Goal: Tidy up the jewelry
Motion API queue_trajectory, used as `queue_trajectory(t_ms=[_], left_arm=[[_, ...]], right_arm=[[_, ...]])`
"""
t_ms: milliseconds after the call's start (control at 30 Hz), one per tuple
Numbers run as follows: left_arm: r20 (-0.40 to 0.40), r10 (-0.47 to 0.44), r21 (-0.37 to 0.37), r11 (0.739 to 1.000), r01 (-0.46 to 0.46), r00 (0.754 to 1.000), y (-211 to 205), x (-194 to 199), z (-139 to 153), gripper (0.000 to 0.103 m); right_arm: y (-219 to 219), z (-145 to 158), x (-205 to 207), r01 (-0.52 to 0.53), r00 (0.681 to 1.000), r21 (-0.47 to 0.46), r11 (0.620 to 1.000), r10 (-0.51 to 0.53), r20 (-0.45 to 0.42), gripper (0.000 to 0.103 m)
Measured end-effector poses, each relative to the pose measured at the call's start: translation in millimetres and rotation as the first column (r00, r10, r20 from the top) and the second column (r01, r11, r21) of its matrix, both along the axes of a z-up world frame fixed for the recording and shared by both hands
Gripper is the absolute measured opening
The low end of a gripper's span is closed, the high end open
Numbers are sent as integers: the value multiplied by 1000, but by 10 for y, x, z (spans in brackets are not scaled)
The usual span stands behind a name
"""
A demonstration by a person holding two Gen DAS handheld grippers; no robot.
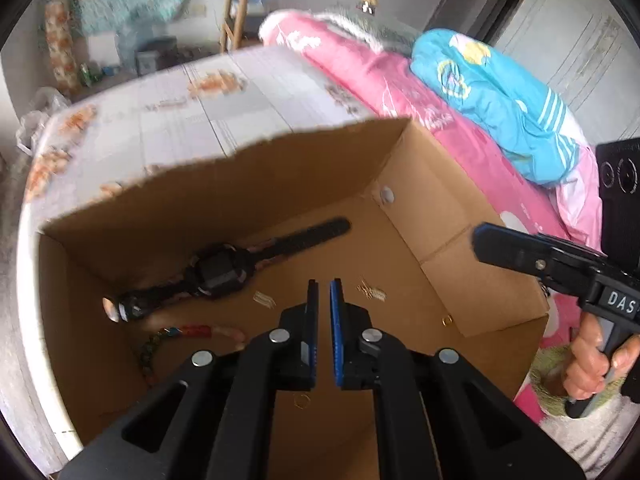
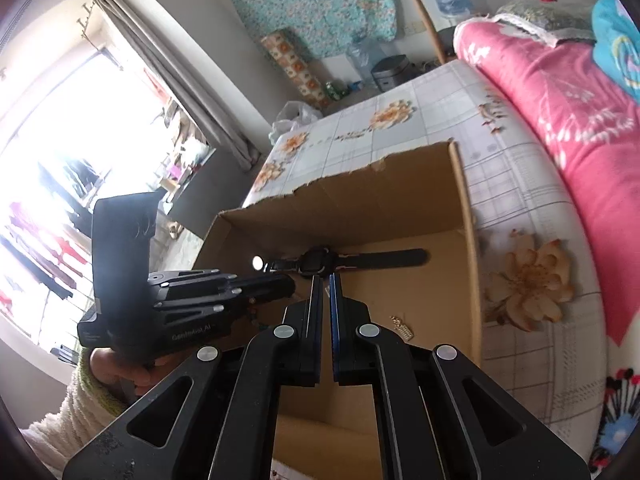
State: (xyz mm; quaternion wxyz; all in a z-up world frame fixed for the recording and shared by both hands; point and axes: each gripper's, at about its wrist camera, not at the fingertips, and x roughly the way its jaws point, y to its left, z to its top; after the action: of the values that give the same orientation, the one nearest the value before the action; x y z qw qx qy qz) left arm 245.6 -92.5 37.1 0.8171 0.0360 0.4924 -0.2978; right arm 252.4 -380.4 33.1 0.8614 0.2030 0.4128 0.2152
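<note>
While both grippers are held over the open corrugated cardboard box (image 1: pixel 440 216), nothing is gripped: left gripper (image 1: pixel 324 284) and right gripper (image 2: pixel 325 280) are each seen nearly closed, blue-padded jaws empty. Just beyond the left tips a matte black strap watch (image 1: pixel 218 270) is laid flat; a beaded bracelet (image 1: pixel 192 330) is curled left of them, small gold pieces (image 1: pixel 372 291) just right.

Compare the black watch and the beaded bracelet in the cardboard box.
The black watch is one dark colour; the beaded bracelet mixes green, red and pink beads. The watch lies stretched nearly straight by the far wall; the bracelet curves, nearer the camera and partly hidden behind the left gripper. Both lie loose on the cardboard box floor, ungripped.
</note>
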Motion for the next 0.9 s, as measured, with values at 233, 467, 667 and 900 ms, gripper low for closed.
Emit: queue_trajectory(t_ms=[233,467,667,900], left_arm=[[160,8,-116,993,10,987,215,-470,429,5],[314,5,-146,988,43,949,515,-1433,532,15],[243,-47,-147,986,85,969,554,-1979,147,20],[137,-48,-152,986,69,989,248,-2060,-422,22]], right_arm=[[-69,179,-473,13,997,22,1000,-15,74,11],[-116,178,-1188,43,984,21,999,-46,173,23],[-117,-102,-1560,61,992,-6,998,-60,109,26],[-2,-614,-1650,98,995,-112,989,-98,3,26]])
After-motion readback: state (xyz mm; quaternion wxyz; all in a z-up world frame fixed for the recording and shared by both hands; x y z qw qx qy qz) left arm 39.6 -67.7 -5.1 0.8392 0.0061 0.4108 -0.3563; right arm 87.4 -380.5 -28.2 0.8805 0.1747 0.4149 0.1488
